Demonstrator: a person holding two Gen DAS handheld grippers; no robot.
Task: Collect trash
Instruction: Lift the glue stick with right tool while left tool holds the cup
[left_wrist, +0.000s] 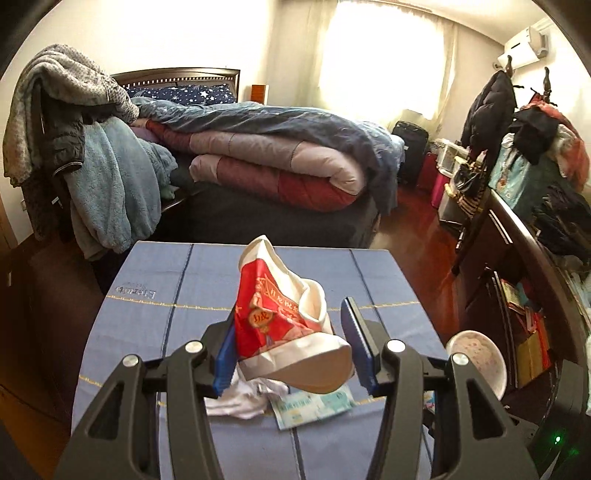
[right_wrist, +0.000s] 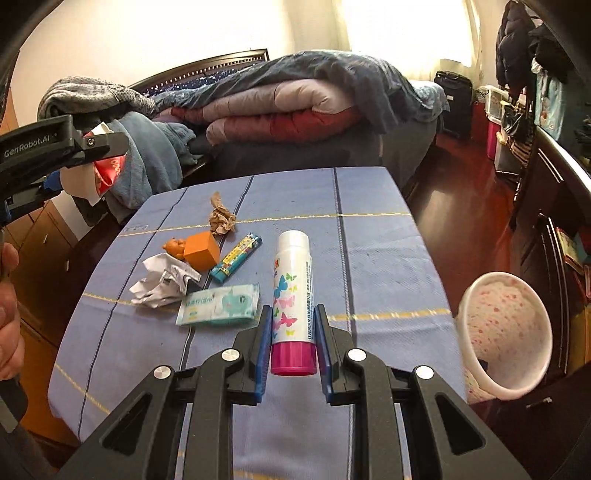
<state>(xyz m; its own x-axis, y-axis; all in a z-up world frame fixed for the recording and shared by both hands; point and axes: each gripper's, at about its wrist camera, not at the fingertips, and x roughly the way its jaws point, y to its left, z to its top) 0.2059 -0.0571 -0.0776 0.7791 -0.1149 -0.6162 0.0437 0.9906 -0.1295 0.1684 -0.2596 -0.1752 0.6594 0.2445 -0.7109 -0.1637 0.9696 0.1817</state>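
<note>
On the left, the left gripper (left_wrist: 291, 347) is clamped on a crumpled red-and-white wrapper (left_wrist: 284, 314), held up off the blue-clothed table (right_wrist: 388, 266). Across the table, a white paper wad (right_wrist: 162, 284), a brown paper wad (right_wrist: 221, 218), a tissue pack (right_wrist: 218, 304), a small blue packet (right_wrist: 236, 262) and an orange toy (right_wrist: 195, 251) lie uncollected. On the right, the right gripper (right_wrist: 293, 332) grips a butterfly-print tube (right_wrist: 293, 295) near the pale bin (right_wrist: 506, 332), so collection looks barely begun.

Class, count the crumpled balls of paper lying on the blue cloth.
2: a white paper ball beside the orange toy, and a brown paper ball farther back. None seems hidden.
</note>
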